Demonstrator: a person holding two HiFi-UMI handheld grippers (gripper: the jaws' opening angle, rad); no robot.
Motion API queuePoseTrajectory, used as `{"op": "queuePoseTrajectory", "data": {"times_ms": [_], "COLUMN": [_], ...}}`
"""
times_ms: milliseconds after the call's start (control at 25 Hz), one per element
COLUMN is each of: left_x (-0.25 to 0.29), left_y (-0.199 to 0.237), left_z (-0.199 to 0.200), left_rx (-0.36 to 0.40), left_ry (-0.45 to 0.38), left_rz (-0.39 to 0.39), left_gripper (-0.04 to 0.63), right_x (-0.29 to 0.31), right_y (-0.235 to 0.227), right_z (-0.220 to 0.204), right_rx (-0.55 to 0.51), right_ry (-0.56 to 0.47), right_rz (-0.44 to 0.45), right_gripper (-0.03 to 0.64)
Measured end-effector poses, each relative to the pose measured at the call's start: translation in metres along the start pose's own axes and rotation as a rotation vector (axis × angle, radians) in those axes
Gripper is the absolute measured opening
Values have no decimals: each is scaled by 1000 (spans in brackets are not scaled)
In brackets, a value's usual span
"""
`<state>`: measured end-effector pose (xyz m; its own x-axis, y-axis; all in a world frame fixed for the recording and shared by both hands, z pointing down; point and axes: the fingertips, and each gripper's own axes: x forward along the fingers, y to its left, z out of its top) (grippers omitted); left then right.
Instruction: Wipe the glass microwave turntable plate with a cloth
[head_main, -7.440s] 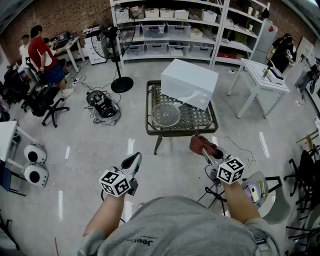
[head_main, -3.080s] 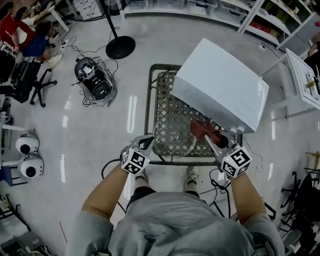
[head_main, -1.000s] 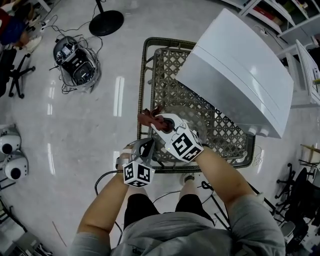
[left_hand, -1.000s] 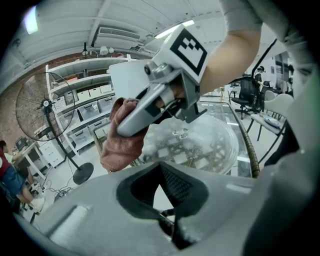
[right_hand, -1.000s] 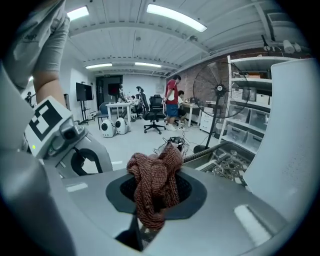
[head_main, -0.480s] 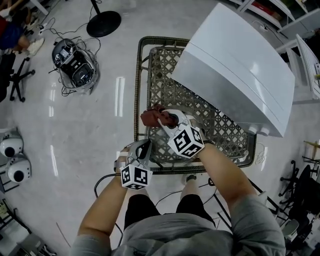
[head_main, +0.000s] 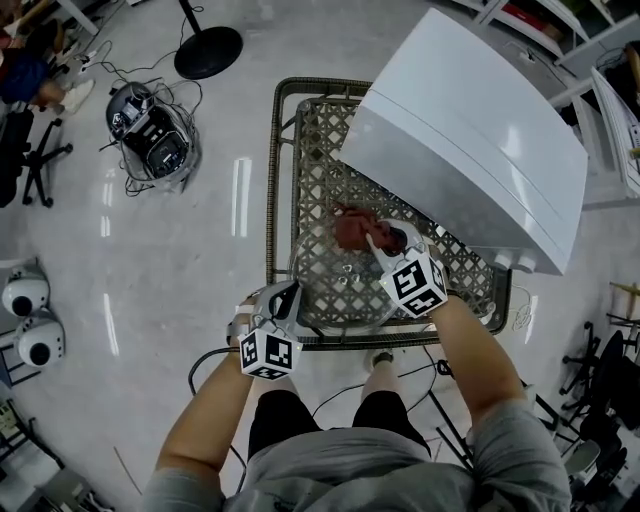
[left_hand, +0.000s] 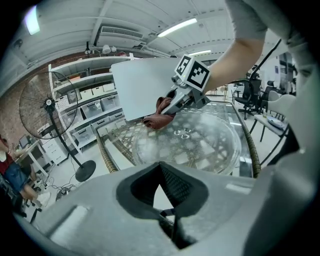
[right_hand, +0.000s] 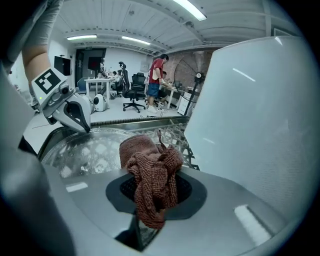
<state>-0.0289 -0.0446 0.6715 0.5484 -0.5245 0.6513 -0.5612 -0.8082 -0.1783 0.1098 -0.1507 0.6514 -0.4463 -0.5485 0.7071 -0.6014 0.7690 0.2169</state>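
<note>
The clear glass turntable plate (head_main: 335, 285) lies on the near end of a wicker table (head_main: 300, 150). My right gripper (head_main: 372, 238) is shut on a bunched reddish-brown cloth (head_main: 352, 229), which rests on the plate's far part. In the right gripper view the cloth (right_hand: 152, 180) fills the jaws, with the plate (right_hand: 85, 150) beyond. My left gripper (head_main: 288, 292) sits at the plate's near-left rim, jaws closed on the edge. From the left gripper view the plate (left_hand: 200, 145) spreads ahead, and the right gripper (left_hand: 172, 107) presses the cloth (left_hand: 159, 119) at its far side.
A white microwave (head_main: 470, 140) stands on the table's far right, close behind the cloth. On the floor to the left are a black appliance with cables (head_main: 150, 130) and a fan base (head_main: 208, 45). The table's raised rim (head_main: 272, 200) borders the plate.
Over the last second the right gripper carried the cloth from the plate's left rim across to its far right. The left gripper stayed at the near-left rim.
</note>
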Motion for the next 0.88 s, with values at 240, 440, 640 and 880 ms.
{"op": "queuePoseTrajectory", "data": {"times_ms": [240,440,640,880], "left_x": [1,0,1,0], "left_y": [1,0,-1,1], "left_z": [0,0,-2,5], "left_rx": [0,5,4,-5], "left_ry": [-2,0,-4,-8], "left_rz": [-1,-5,-7,-12], "left_gripper": [-3,-3,-3,-3], "right_x": [-14,-18,-14,7], "right_y": [-15,-6,60,120], "right_z": [-18,5,75,129], "right_rx": [24,54,88,44], "right_ry": [32,-23,-218,-289], "right_rz": [-46,-24,177,335], "right_gripper": [78,78,78,78]}}
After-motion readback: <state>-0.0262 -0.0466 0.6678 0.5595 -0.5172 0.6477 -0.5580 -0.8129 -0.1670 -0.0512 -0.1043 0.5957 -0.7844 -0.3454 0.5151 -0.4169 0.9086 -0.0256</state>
